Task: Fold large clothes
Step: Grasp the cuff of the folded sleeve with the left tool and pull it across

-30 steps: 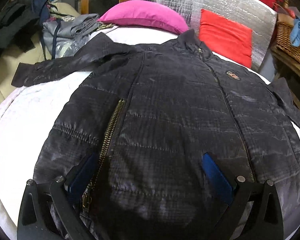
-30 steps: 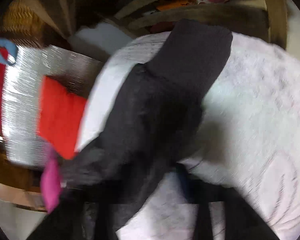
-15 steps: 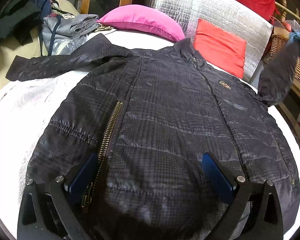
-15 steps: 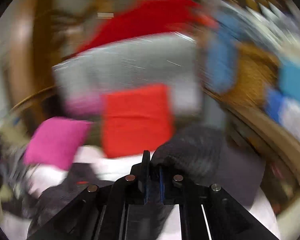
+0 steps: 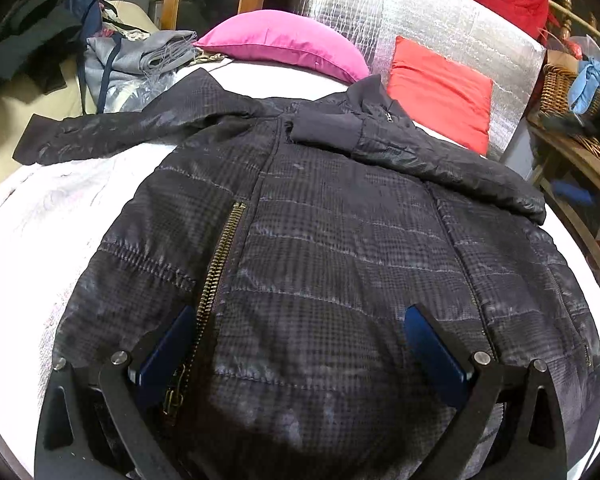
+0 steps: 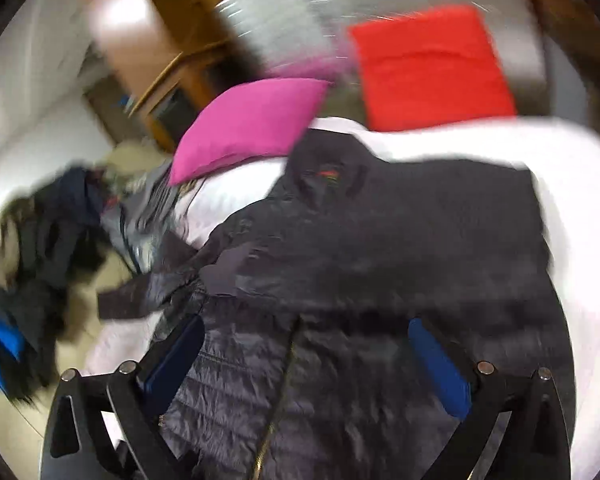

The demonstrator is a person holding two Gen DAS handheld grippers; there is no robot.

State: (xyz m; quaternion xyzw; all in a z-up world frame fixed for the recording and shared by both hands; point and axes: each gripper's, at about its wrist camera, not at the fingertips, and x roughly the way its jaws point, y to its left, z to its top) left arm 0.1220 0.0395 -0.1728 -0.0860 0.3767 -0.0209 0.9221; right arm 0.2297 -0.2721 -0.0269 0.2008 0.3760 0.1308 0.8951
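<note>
Sleeve (image 5: 440,156) now folded across jacket (image 5: 320,260) chest, earlier lifted | right tongs (image 6: 306,356) opening, empty | left tongs (image 5: 300,344) apart over hem

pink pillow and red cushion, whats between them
In the left wrist view, only the silver foil panel shows between the pink pillow and the red cushion.

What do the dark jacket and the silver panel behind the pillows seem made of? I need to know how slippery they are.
The jacket looks like thin quilted synthetic shell, probably nylon or polyester: stitched horizontal channels, a faint sheen, brass-coloured metal zip teeth. The silver panel looks like reflective foil-faced padding: shiny, with a crinkled grid texture.
</note>
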